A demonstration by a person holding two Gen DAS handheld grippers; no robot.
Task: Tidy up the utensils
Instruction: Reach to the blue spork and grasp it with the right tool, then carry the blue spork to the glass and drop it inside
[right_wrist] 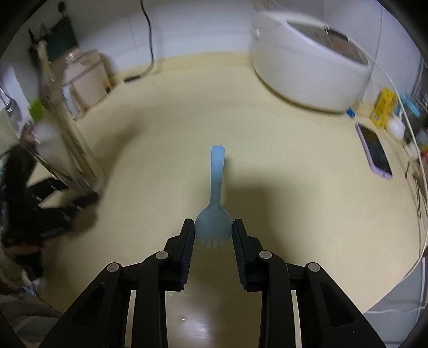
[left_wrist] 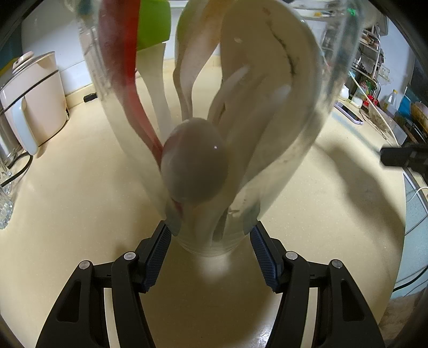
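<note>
In the left wrist view my left gripper [left_wrist: 211, 235] is shut on the base of a clear glass cup [left_wrist: 289, 150] that leans toward the camera. Inside it stand several utensils: a red one [left_wrist: 131, 88], a green-headed one [left_wrist: 153, 24] and a white spoon [left_wrist: 195, 166]. In the right wrist view my right gripper [right_wrist: 213, 235] is closed on the head of a light blue spork [right_wrist: 216, 192], whose handle points away over the cream counter [right_wrist: 294, 214]. The glass cup [right_wrist: 67, 139] and the left gripper show blurred at the left.
A white rice cooker [right_wrist: 307, 69] stands at the back right, a purple phone [right_wrist: 374, 150] lies at the right, with small bottles and cables near it. A beige appliance [left_wrist: 34, 101] and a glass mug [left_wrist: 5, 192] stand at the left.
</note>
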